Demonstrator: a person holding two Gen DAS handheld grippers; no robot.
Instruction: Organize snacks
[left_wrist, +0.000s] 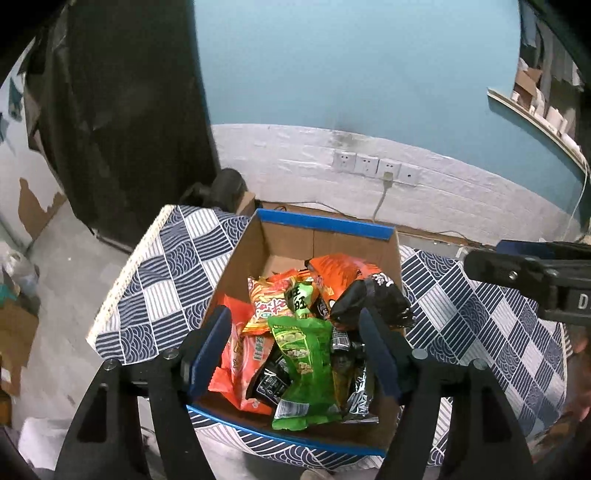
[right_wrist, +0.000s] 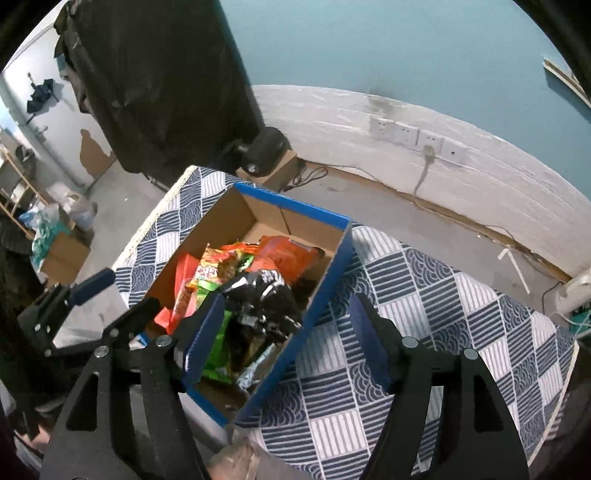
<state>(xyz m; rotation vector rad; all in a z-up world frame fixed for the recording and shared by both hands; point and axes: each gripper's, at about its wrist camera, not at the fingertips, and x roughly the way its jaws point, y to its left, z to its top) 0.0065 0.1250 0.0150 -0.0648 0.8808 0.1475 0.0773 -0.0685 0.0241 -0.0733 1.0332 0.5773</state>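
Note:
A cardboard box with blue-taped rims (left_wrist: 325, 220) (right_wrist: 334, 266) stands on a table with a blue and white patterned cloth (left_wrist: 162, 266) (right_wrist: 436, 306). It holds several snack packets: green ones (left_wrist: 306, 354) (right_wrist: 216, 354), orange and red ones (left_wrist: 269, 302) (right_wrist: 284, 254) and black ones (left_wrist: 373, 299) (right_wrist: 262, 295). My left gripper (left_wrist: 295, 332) is open and empty, above the box's near end. My right gripper (right_wrist: 284, 325) is open and empty, astride the box's right wall. The right gripper's body shows at the right edge of the left wrist view (left_wrist: 532, 273); the left gripper shows at the left of the right wrist view (right_wrist: 66, 299).
A white wall with sockets (left_wrist: 373, 166) (right_wrist: 417, 136) and a plugged cable runs behind the table. A dark hanging cloth (left_wrist: 122, 110) (right_wrist: 159, 74) and a black object on a small box (right_wrist: 266, 155) stand at the back left. Cartons and bags lie on the floor at the left (right_wrist: 62, 236).

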